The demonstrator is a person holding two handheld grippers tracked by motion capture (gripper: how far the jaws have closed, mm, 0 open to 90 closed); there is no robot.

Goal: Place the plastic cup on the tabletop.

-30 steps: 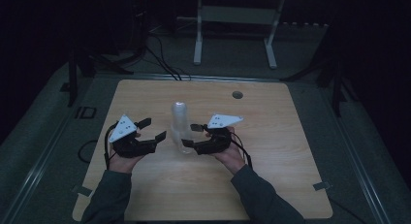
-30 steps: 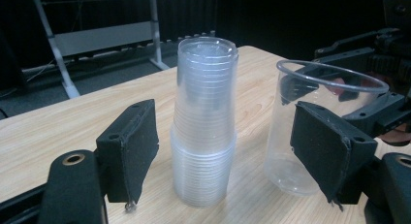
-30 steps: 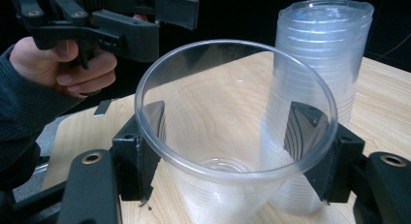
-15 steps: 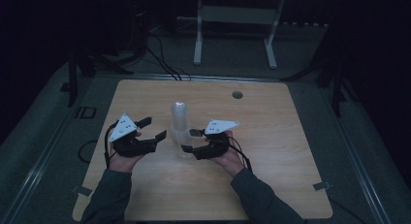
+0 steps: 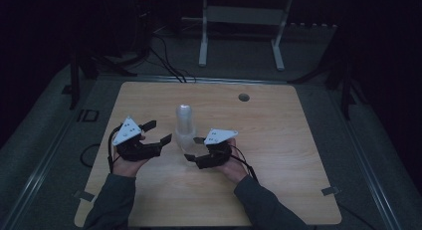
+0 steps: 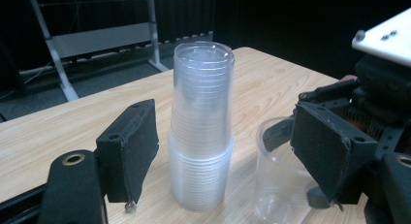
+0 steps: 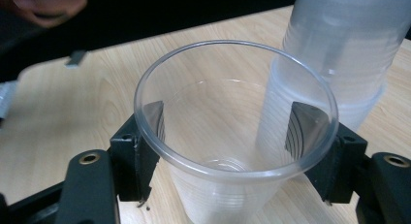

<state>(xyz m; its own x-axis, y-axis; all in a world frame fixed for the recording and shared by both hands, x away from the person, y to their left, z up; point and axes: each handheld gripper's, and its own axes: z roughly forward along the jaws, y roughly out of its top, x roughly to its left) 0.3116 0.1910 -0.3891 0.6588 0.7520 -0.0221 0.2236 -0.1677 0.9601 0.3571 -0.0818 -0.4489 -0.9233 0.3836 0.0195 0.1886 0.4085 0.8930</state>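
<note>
Right gripper view looks into a single clear plastic cup (image 7: 235, 136), upright on the desk (image 7: 63, 117), its ribbed wall pinched by the right gripper (image 7: 235, 153). Just beside it stands the stack of clear cups (image 6: 202, 127), nested upside down between the spread left gripper (image 6: 232, 151).

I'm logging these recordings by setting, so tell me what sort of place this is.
Probably a recording lab or studio, not a home: a bare wooden table stands among black curtains, cables trail across the grey floor, and a white metal stand stands behind it.
</note>
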